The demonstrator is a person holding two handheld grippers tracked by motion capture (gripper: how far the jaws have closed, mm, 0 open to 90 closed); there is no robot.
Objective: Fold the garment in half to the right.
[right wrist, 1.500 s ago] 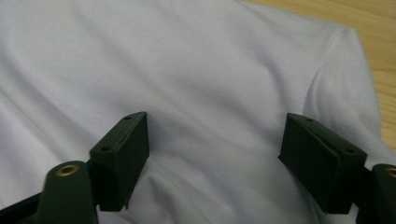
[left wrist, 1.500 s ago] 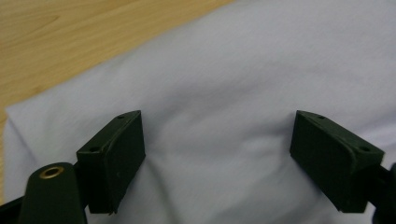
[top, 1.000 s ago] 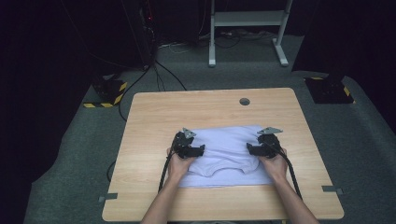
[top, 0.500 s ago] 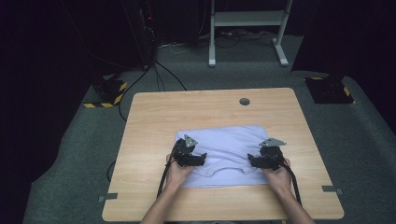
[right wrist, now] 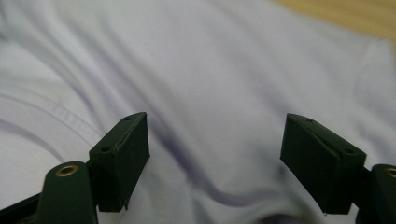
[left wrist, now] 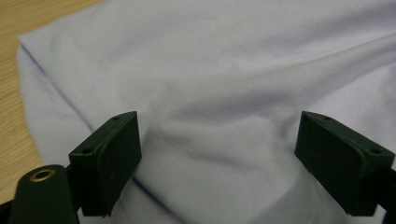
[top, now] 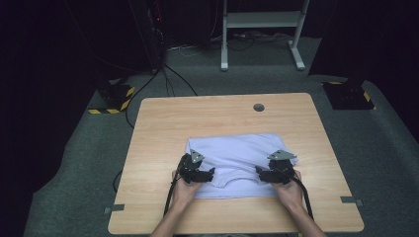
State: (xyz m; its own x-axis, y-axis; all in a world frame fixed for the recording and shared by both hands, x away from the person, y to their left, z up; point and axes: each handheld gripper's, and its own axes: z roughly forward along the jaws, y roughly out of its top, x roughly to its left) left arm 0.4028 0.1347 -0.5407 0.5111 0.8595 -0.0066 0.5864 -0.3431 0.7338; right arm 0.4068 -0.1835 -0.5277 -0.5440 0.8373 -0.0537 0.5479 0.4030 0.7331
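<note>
Shirt (top: 242, 163) lying folded at centre of worktop (top: 163, 123); left tool (top: 203, 174) and right tool (top: 264, 174) gaping over it, gripping nothing. Risk: closing too shallow, pinching one layer, spoiling fold.

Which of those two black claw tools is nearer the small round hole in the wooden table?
The right gripper, in the person's right hand. The dark round hole lies almost straight beyond it, past the pale lilac folded shirt; the left gripper sits farther to the side.
</note>
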